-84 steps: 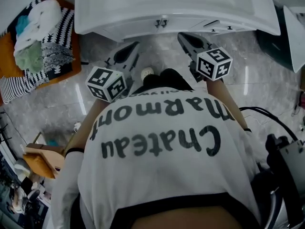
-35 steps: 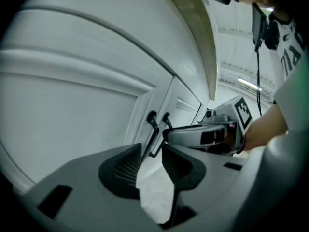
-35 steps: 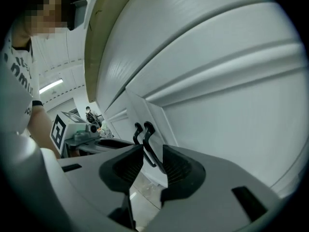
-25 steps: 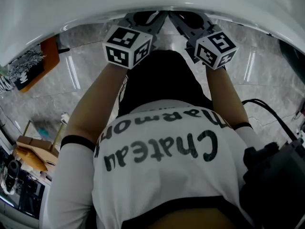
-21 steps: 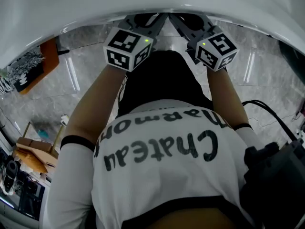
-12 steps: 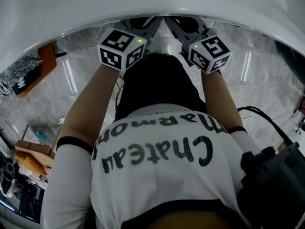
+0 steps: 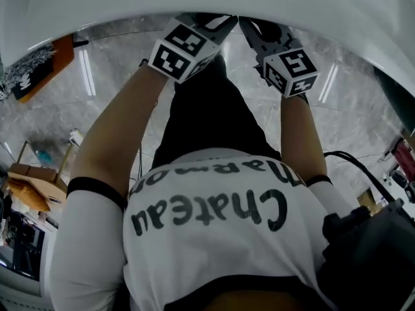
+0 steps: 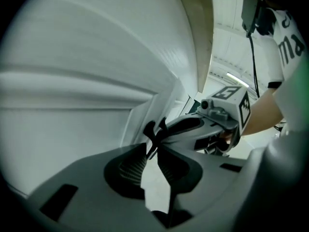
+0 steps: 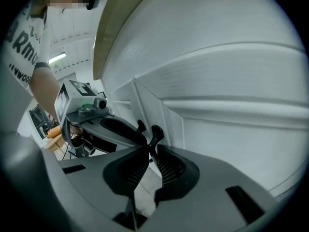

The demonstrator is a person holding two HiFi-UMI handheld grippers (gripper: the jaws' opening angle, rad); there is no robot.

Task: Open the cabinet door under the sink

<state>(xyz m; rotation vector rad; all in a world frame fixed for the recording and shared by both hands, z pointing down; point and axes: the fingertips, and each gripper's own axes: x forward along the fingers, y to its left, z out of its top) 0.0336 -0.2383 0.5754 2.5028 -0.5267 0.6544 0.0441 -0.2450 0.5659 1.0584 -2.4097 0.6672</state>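
Left gripper view | left tool [image 8: 154,146], right tool [image 9: 148,146] just closed, each pinching door knob [image 9: 157,131]

In the head view the sink [image 7: 97,5] rim hides the tips of the left gripper [image 8: 154,143] and the right gripper [image 9: 150,150], and with them both cabinet doors [image 8: 67,134]. Both pairs of jaws have just been closing, and each pinches a knob [image 9: 157,132] whose stem is buried between the tips. The person's shirt [image 7: 214,219] covers the near floor. At the far left the sink cuts off an orange mat [image 7: 55,60]. Dark gear [image 7: 373,251] runs off the near right corner, too dim to identify.
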